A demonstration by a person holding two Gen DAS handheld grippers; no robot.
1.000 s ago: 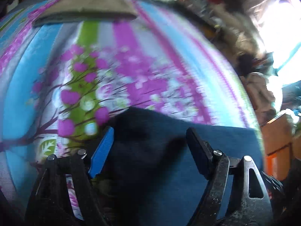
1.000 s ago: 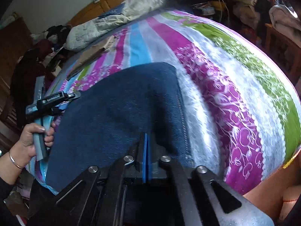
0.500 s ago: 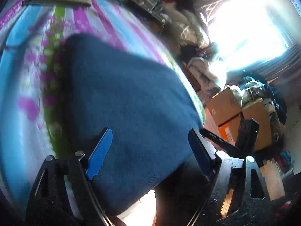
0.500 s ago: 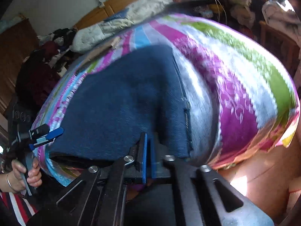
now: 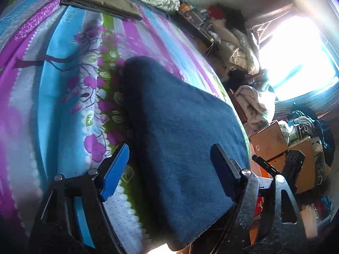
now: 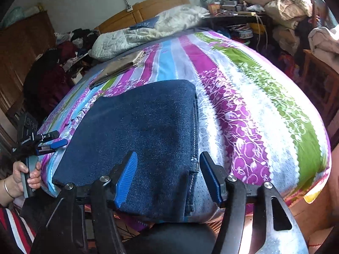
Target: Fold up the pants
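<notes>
**Both grippers open over folded dark-blue pants at the bed's near edge**

Two grippers sit at the near side of the bed, each with its blue-padded fingers spread wide and nothing between them. The right gripper [image 6: 168,176] hovers low over the near right corner of the pants [image 6: 139,135], one finger above the cloth and the other just off the stitched side seam, over the bedspread. The left gripper [image 5: 169,167] frames the other end of the same garment; its left finger stands over the floral sheet and its right finger over the blue fabric. Whether either pad touches the cloth cannot be told.

From the right wrist view, a hand [image 6: 23,175] with a thin bangle at the wrist grips the left tool's handle beside the left edge of the pants.

The pants lie folded into a broad, flat, roughly rectangular stack, with the near edge drooping over the front edge of the mattress. They rest on a striped bedspread [image 6: 254,110] of magenta, blue, white and green bands with flower prints.

Farther up the bed, well apart from the pants, lies a flat folded tan cloth [image 6: 118,68]. Beyond it a pale quilt [image 6: 148,31] is bunched against the wooden headboard [image 6: 148,6]. Cardboard boxes [image 5: 269,139] stand on the floor to the right in the left wrist view, under a bright window [image 5: 296,53].
</notes>
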